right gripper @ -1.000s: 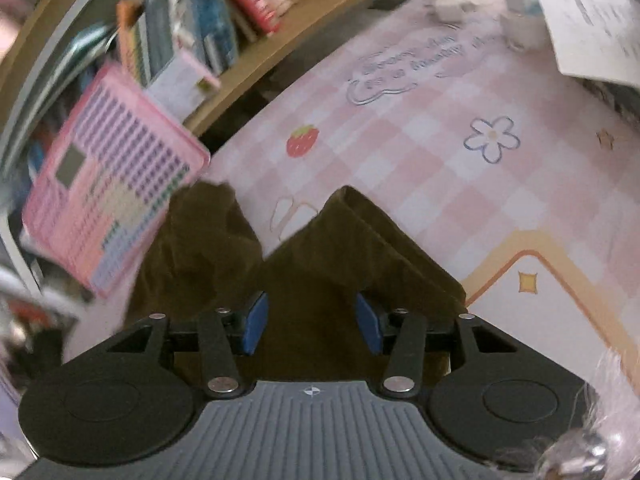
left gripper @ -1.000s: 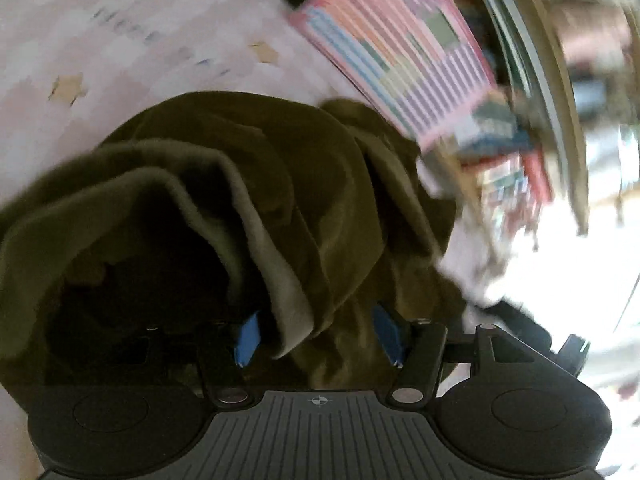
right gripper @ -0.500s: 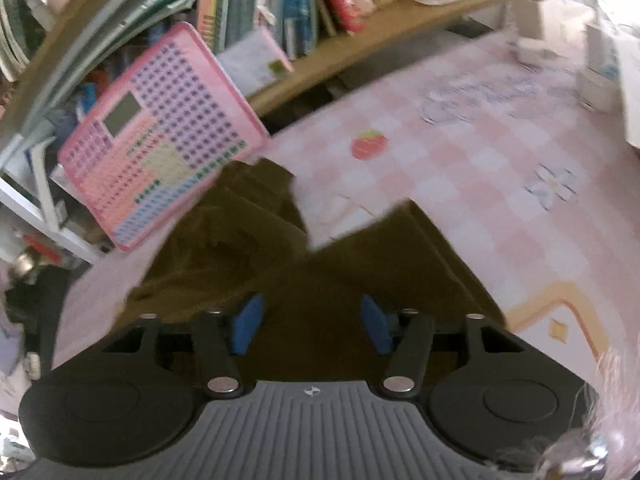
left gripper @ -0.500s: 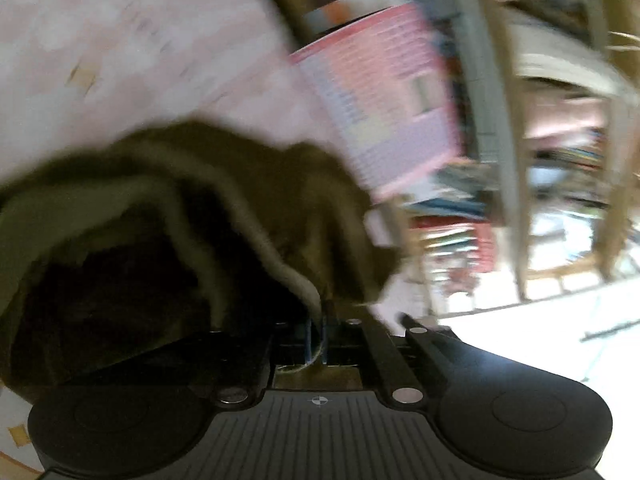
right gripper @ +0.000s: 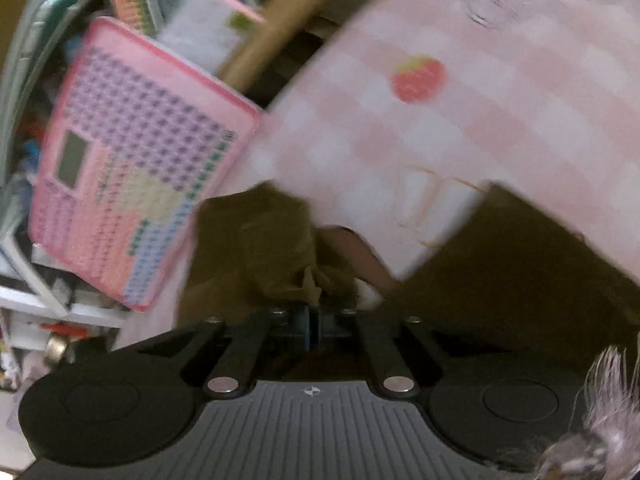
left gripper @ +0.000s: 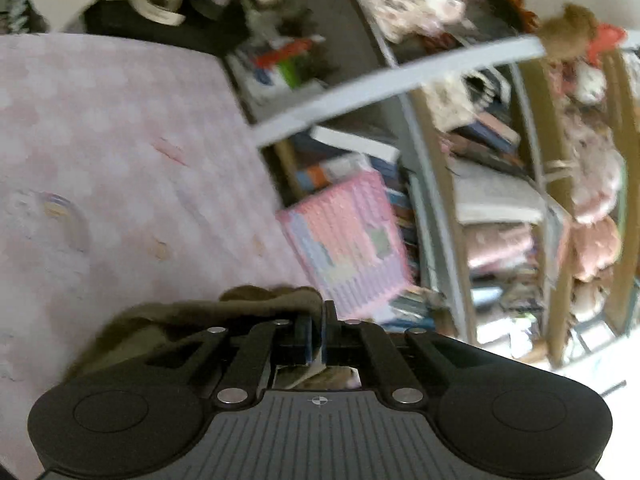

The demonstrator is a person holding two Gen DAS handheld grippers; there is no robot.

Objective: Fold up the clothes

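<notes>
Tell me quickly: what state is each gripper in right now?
Left gripper: shut on the olive garment.
Right gripper: shut on the olive garment.

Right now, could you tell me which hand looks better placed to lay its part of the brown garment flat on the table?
Right, probably. The right gripper points down over the garment spread on the table; the left gripper holds only a bunched edge.

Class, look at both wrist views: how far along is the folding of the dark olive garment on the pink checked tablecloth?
Done: both grips are taken. The left gripper and right gripper are each shut on a bunch of the dark olive fabric garment. In hand: the cloth hangs crumpled from the fingers over the pink checked tablecloth. Left: no neat fold shows yet; spreading and folding remain.
</notes>
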